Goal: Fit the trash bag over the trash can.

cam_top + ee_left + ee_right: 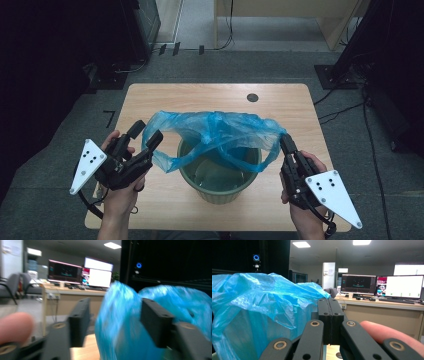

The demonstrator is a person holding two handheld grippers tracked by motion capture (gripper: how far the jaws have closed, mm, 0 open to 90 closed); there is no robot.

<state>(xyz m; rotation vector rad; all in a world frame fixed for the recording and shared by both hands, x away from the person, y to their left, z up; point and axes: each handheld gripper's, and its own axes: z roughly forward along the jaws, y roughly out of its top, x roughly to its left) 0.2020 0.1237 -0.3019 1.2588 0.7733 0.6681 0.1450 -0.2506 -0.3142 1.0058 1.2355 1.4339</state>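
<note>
Two grippers flank a green bin (220,175) on the table (210,95), with a blue bag (215,132) stretched above its mouth. The right gripper (286,142) is clamped on the bag's right edge. The left gripper (146,135) has its jaws apart, the bag's left edge loose between them.

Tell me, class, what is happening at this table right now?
A person is fitting a blue plastic bag over a green bin on a wooden table. The right gripper is shut on the bag's edge, holding it up beside the bin. The left gripper has its jaws apart, with bag plastic between them but not pinched.
</note>
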